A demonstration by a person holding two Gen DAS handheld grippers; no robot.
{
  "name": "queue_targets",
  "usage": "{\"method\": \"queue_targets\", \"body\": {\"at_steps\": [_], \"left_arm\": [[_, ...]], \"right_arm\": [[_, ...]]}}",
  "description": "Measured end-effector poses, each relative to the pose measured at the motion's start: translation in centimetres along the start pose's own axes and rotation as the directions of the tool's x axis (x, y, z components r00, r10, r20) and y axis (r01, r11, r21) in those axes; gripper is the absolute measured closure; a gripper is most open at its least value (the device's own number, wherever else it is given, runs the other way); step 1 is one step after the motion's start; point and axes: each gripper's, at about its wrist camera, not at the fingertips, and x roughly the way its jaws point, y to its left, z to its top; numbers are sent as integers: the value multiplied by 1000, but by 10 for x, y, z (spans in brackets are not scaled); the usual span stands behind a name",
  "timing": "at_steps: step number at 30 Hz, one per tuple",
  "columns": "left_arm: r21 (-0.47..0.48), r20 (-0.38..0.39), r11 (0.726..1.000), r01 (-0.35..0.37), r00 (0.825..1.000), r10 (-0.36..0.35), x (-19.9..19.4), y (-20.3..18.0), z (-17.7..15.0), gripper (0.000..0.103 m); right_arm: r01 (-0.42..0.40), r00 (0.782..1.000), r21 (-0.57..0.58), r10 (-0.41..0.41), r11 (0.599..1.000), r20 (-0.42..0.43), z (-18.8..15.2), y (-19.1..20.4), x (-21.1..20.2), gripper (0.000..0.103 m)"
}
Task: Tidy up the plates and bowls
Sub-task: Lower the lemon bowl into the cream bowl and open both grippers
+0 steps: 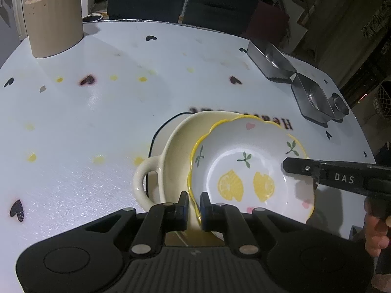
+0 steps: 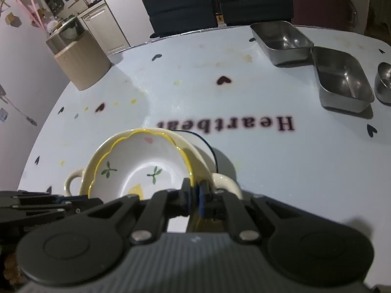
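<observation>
Glazed ceramic, white with a wavy yellow rim and painted lemons: the lemon plate [image 1: 246, 171], nearest item, gripped from both sides. The left gripper [image 1: 194, 204] is clamped on its near rim, the edge passing between the two black fingers. The right gripper [image 2: 194, 193] is pinched shut on the opposite rim; in the left view one of its fingers reaches in from the right, lying over the plate's inner slope.

Directly beneath and around the plate: the cream bowl [image 1: 180, 144], two-handled, one loop handle showing just left of the left gripper's fingers, the other just beyond the right gripper's fingertips. The plate sits inside this bowl, tilted, its rim riding above the bowl's rim on the side of the left gripper. Whether the plate touches the bowl's floor cannot be told.

Under the bowl: a further white dish with a dark rim line [image 1: 158, 134], only partly seen.

Support: white table [image 1: 85, 127], printed with dark hearts, yellow dots and the word "Heartbeat" just beyond the stack.

Farther, ahead and to the right of both grippers: two rectangular steel trays [image 2: 342, 80], end to end, and a small round steel cup [image 2: 385, 83] beside the nearer one, all well apart from the stack.

Farthest, ahead-left: a beige cylindrical container [image 1: 53, 22] at the table's far corner. Dark chairs [image 2: 180, 5] stand behind the table.
</observation>
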Motion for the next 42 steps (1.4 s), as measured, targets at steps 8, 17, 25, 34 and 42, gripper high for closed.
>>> {"method": "queue_targets", "body": {"at_steps": [8, 17, 25, 34, 42], "left_arm": [[-15, 12, 1000, -6, 1000, 6, -4, 8, 0, 94], [-9, 21, 1000, -12, 1000, 12, -6, 11, 1, 94], [-9, 22, 1000, -15, 1000, 15, -6, 11, 1, 94], [-4, 19, 1000, -29, 999, 29, -7, 8, 3, 94], [14, 15, 999, -48, 999, 48, -6, 5, 3, 92]], "right_arm": [[-9, 1000, -10, 9, 1000, -15, 3, 5, 9, 96], [-15, 998, -1, 15, 1000, -59, 3, 3, 21, 96], [-22, 996, -1, 21, 1000, -81, 3, 5, 26, 96], [-40, 993, 17, 41, 999, -114, 10, 0, 28, 96], [-53, 996, -6, 53, 999, -78, 11, -2, 12, 77]]}}
